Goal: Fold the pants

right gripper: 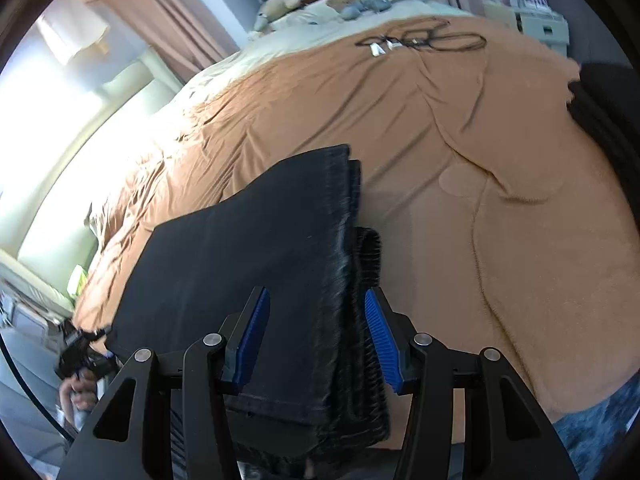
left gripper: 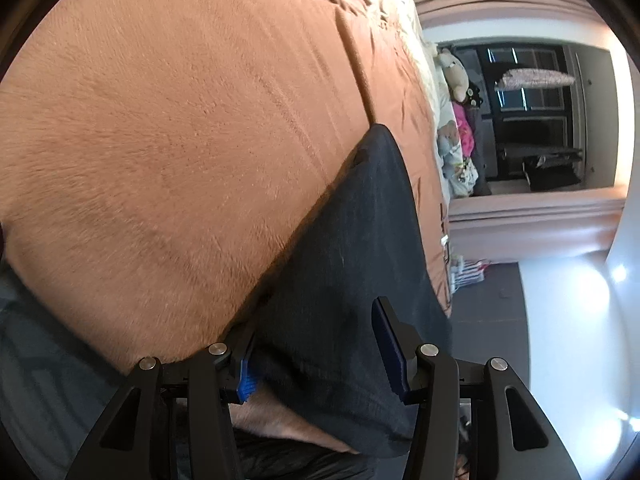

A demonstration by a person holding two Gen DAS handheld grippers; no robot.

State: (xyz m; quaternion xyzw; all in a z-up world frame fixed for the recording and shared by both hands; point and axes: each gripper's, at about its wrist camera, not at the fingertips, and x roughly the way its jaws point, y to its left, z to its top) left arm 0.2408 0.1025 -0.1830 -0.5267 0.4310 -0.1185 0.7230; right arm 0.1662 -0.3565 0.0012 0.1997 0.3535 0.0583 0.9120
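The black pants [right gripper: 256,264], folded into a layered stack, are laid on the brown blanket [right gripper: 500,208] near its front edge. The right gripper [right gripper: 316,336] is held released above the pants' stacked edges, and the left gripper [left gripper: 316,352] is likewise spread, nothing clamped.

We hold our left gripper [left gripper: 320,352] and right gripper [right gripper: 316,340] angled downward, jaws parted, blue pads [right gripper: 380,344] gripping nothing. A hand [right gripper: 78,394] clasps the left gripper's handle.
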